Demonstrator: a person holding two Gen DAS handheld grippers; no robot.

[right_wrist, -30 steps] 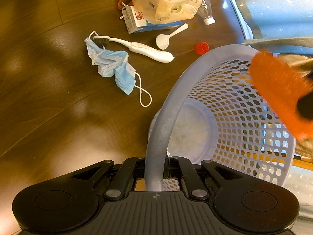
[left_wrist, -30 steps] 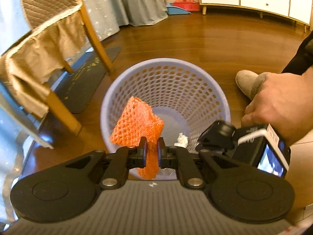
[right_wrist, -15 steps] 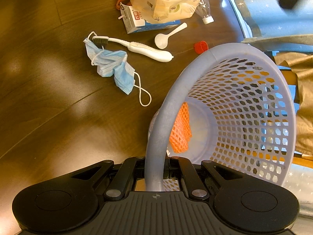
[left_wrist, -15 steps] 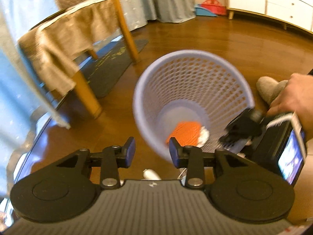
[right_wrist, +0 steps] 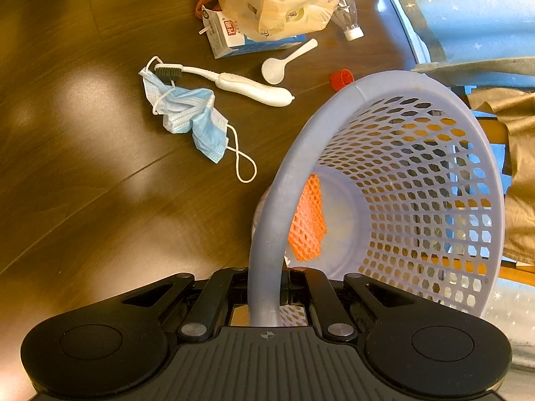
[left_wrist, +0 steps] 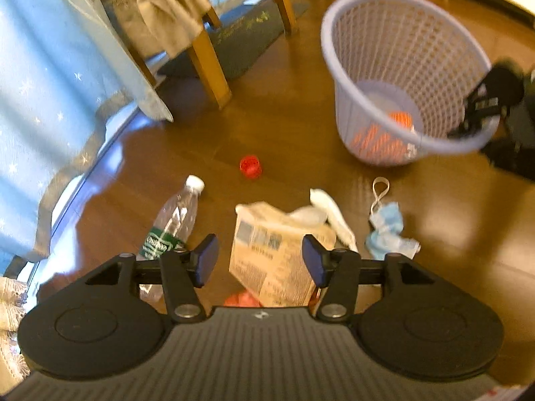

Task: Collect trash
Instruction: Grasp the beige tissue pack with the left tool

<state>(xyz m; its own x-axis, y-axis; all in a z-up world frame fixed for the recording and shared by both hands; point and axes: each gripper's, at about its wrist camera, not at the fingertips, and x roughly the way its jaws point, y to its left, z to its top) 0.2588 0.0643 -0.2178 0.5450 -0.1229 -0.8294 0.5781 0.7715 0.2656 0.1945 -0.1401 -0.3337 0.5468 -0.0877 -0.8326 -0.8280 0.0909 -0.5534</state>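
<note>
Meanwhile the right hand-held gripper (right_wrist: 267, 295) pinches the rim of the lavender mesh wastebasket (right_wrist: 414, 180), orange foam netting (right_wrist: 306, 224) lying inside. Spread wide, the left hand-held gripper (left_wrist: 259, 262) hovers over the yellowish snack bag (left_wrist: 274, 254) on the wooden floor (left_wrist: 294, 113).

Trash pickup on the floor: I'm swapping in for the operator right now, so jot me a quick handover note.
Left gripper: open, empty, over the beige bag.
Right gripper: shut on the rim of the basket.
Done: orange foam net lies in the basket.
Left on the floor: beige bag, milk carton, water bottle, red cap, white spoon, toothbrush, blue face mask.
</note>
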